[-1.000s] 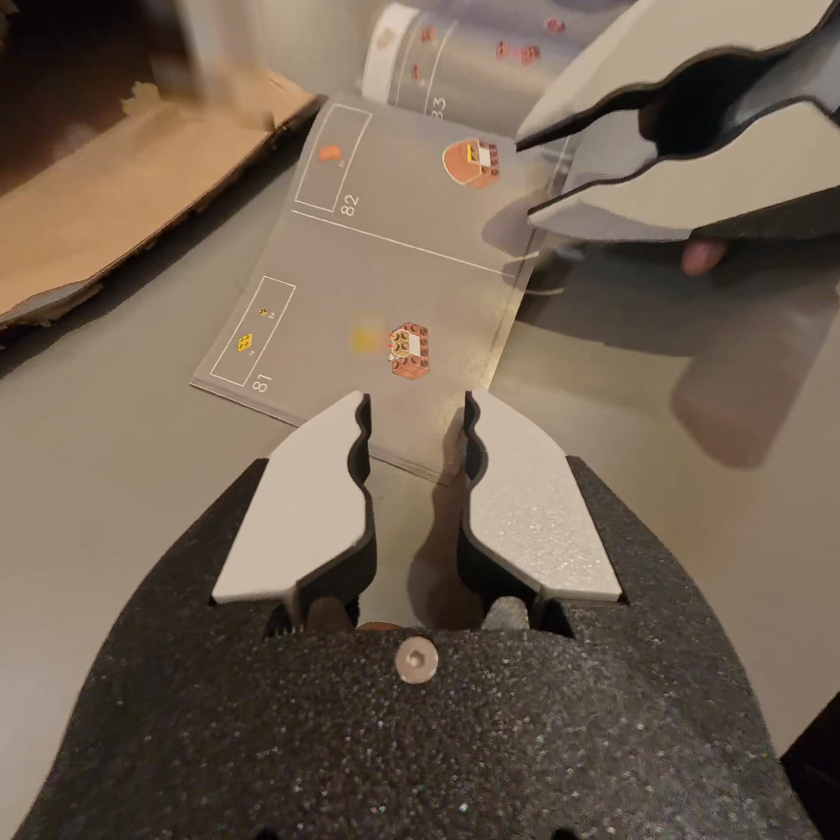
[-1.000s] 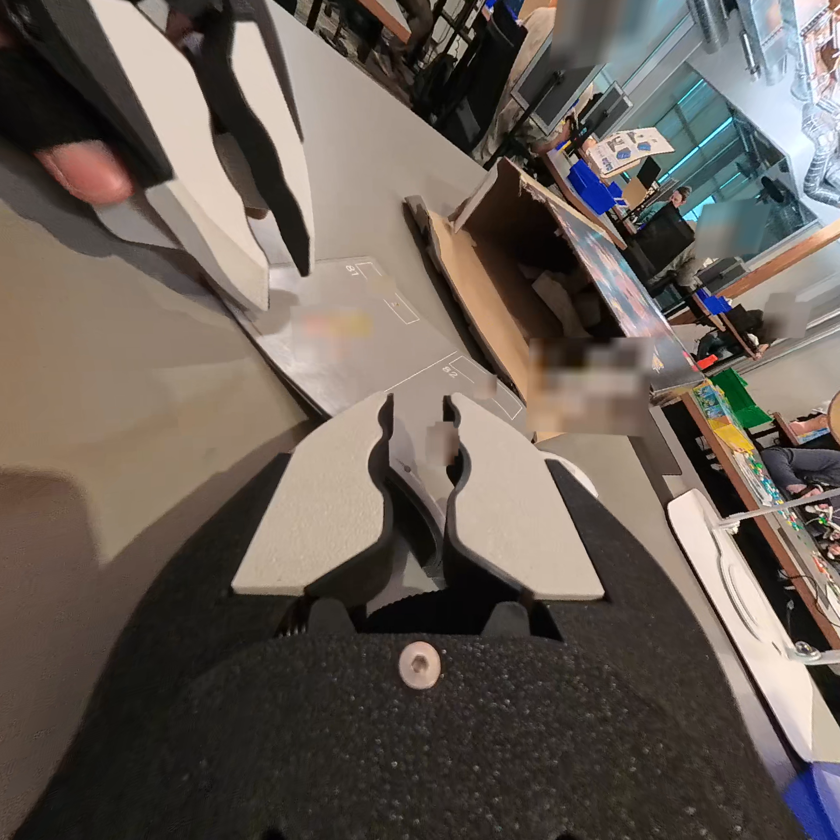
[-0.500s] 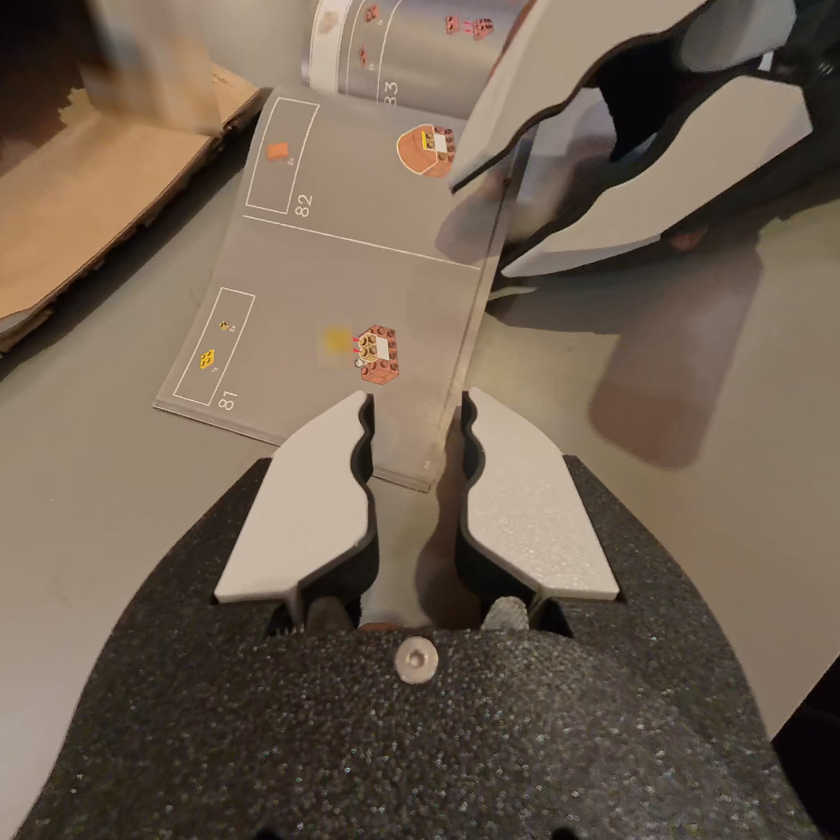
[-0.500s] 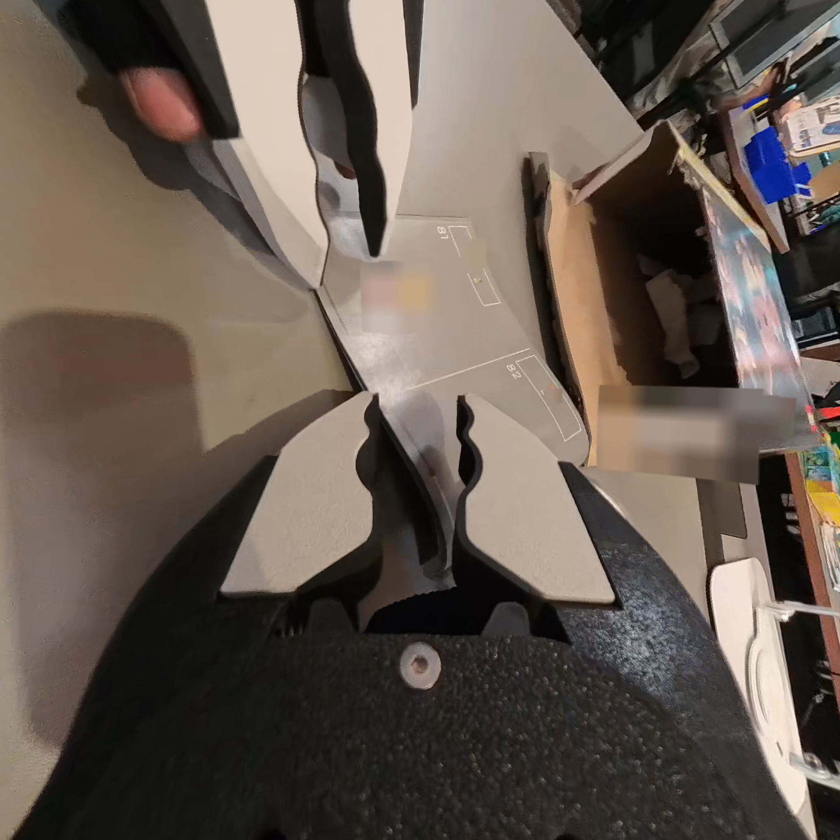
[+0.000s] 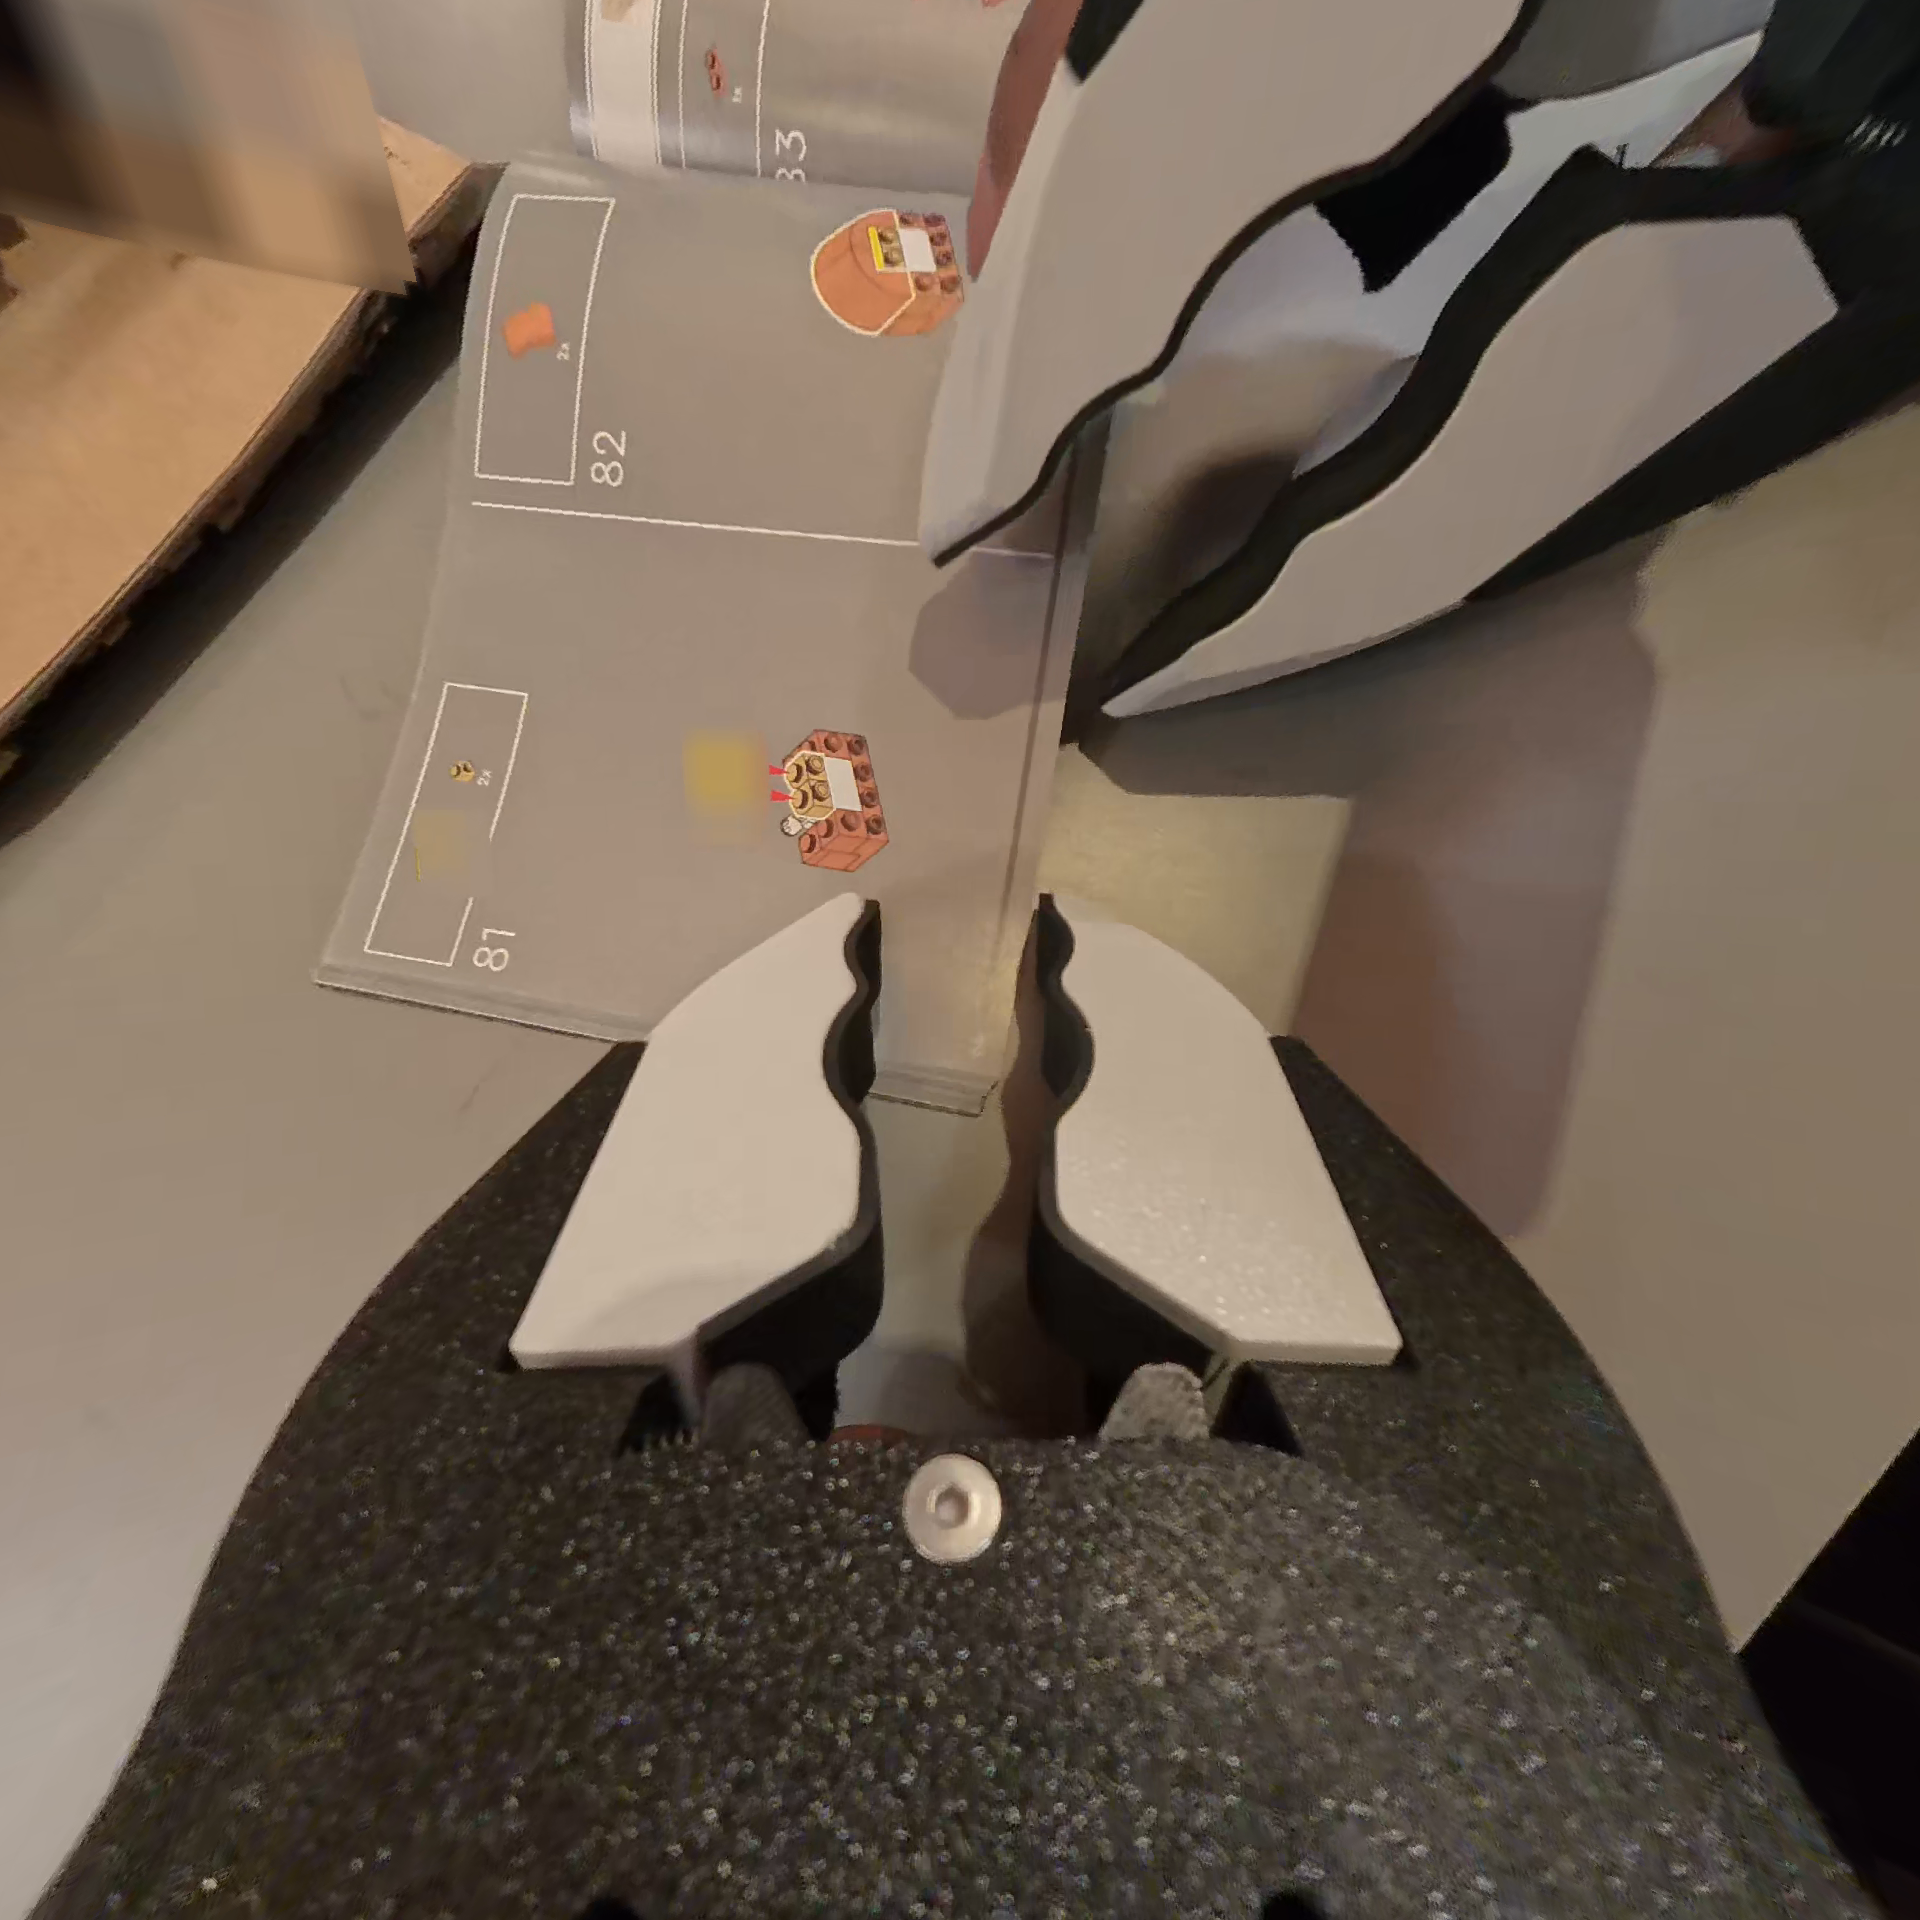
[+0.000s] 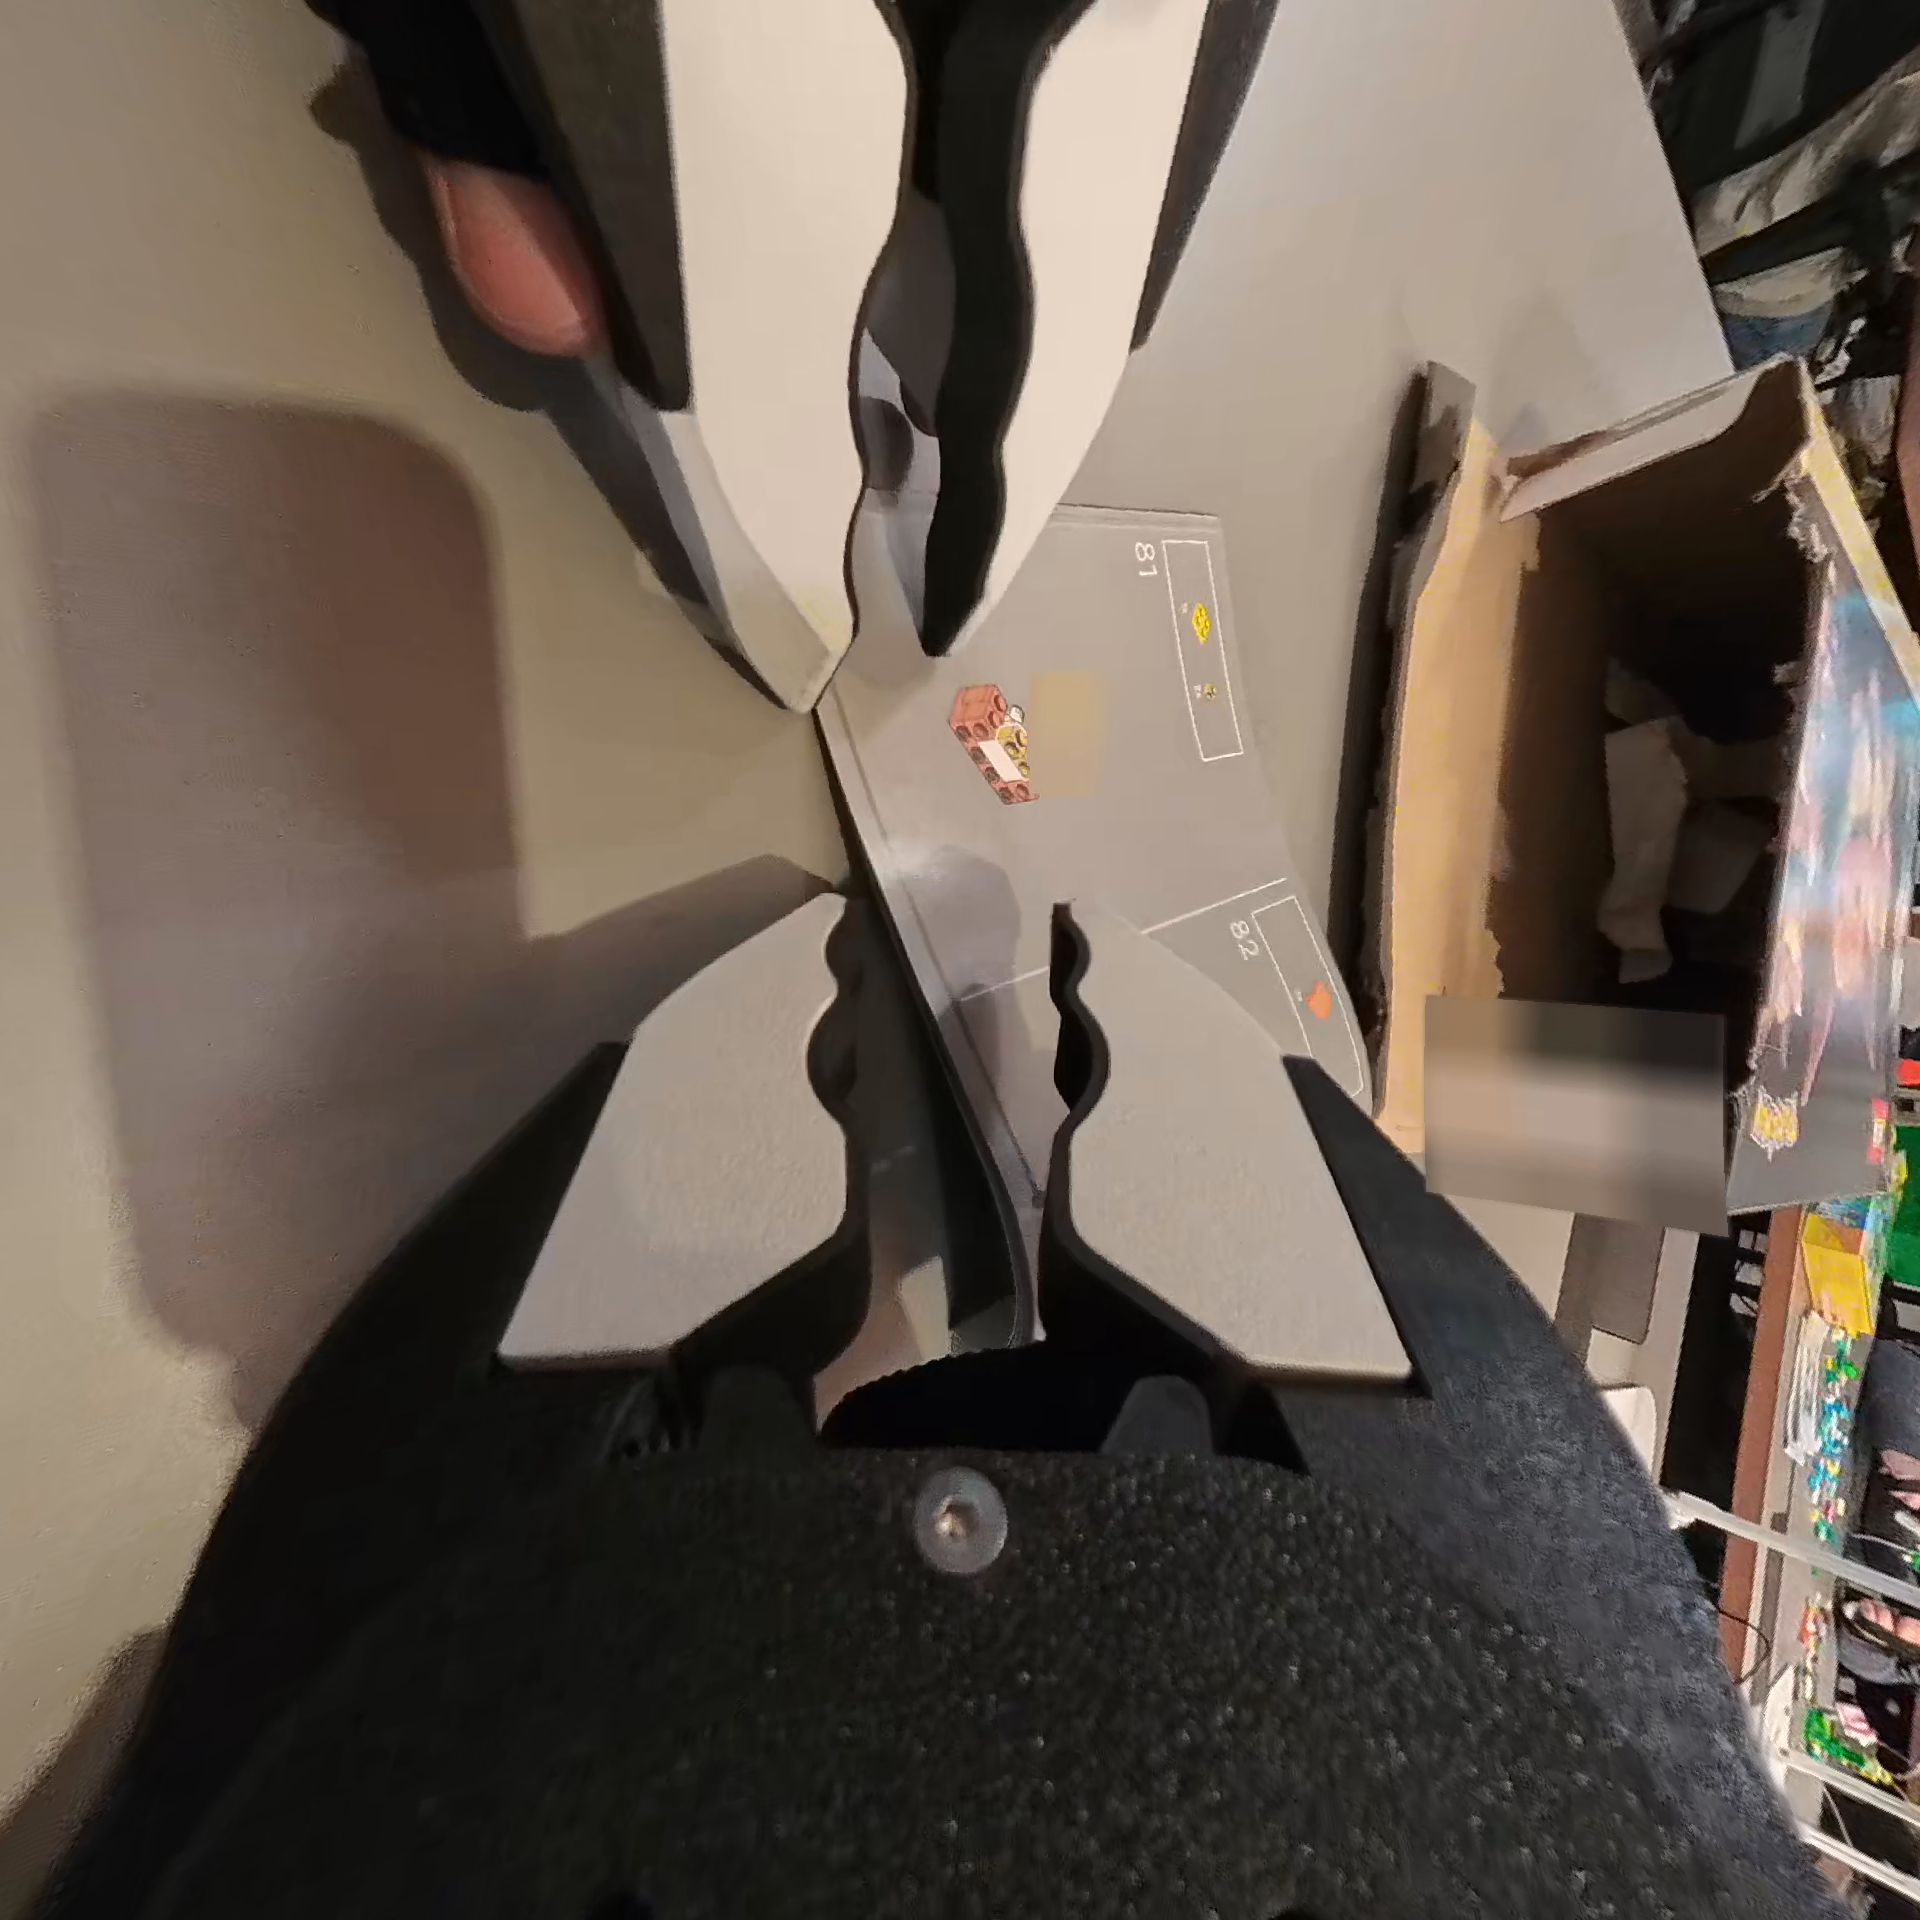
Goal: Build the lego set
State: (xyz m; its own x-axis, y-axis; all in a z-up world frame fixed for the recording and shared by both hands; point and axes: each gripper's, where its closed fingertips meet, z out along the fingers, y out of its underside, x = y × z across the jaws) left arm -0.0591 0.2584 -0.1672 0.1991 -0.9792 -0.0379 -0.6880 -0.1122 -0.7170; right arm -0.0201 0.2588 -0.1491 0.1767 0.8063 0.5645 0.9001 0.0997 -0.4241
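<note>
A grey instruction booklet (image 5: 727,582) lies open on the grey table (image 5: 1558,935); it also shows in the right wrist view (image 6: 1122,831). My left gripper (image 5: 954,914) is open, with the booklet's near right corner between its fingers. It appears in the right wrist view (image 6: 878,675) at the top, tips at the booklet's edge. My right gripper (image 6: 945,909) is open, with the curled page edge running between its fingers. In the left wrist view it (image 5: 1023,634) straddles the booklet's right edge from the upper right. No loose bricks are in view.
A torn-open cardboard box (image 5: 156,416) lies left of the booklet; in the right wrist view (image 6: 1621,727) it sits beyond the booklet. A person's fingertip (image 6: 509,260) holds the left gripper. Shelves with colourful items (image 6: 1839,1299) stand past the table edge. The tips of one gripper are about 5 centimetres away from the tips of the other.
Both grippers have closed in on the booklet's right edge. The right gripper's jaws have widened and it has swung over the page edge. The left gripper's opening is unchanged.
</note>
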